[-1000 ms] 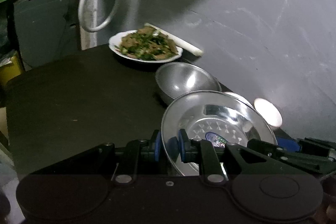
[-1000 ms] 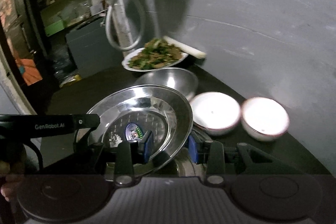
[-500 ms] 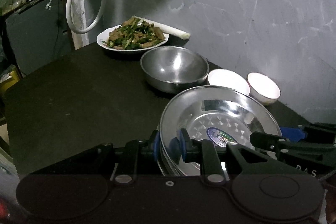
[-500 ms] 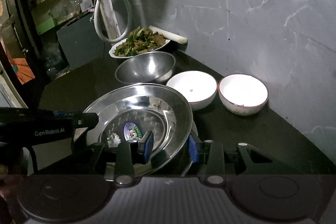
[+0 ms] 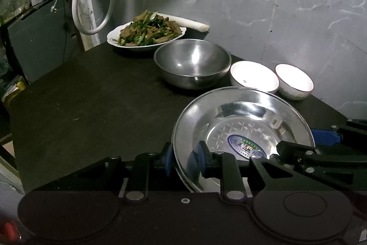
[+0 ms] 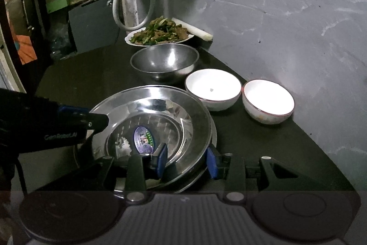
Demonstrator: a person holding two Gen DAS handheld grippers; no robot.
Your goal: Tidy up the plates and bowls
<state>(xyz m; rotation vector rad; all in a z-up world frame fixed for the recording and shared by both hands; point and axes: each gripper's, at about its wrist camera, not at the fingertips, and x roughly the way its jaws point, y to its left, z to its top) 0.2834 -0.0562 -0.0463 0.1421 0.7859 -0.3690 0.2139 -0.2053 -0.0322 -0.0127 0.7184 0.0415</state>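
left wrist view: both hand-held grippers, left point(image 5: 182, 159) and right point(image 6: 187, 160), clamp opposite rims of the round shiny steel plate point(image 5: 243, 128), just short of the deep steel mixing bowl point(image 5: 192, 62).

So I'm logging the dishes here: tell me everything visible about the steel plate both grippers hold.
The steel plate is round, shiny and deep-welled, with a wide rim, an embossed base and an oval sticker. It sits slightly tilted above the black table. The left gripper and right gripper each straddle its rim.
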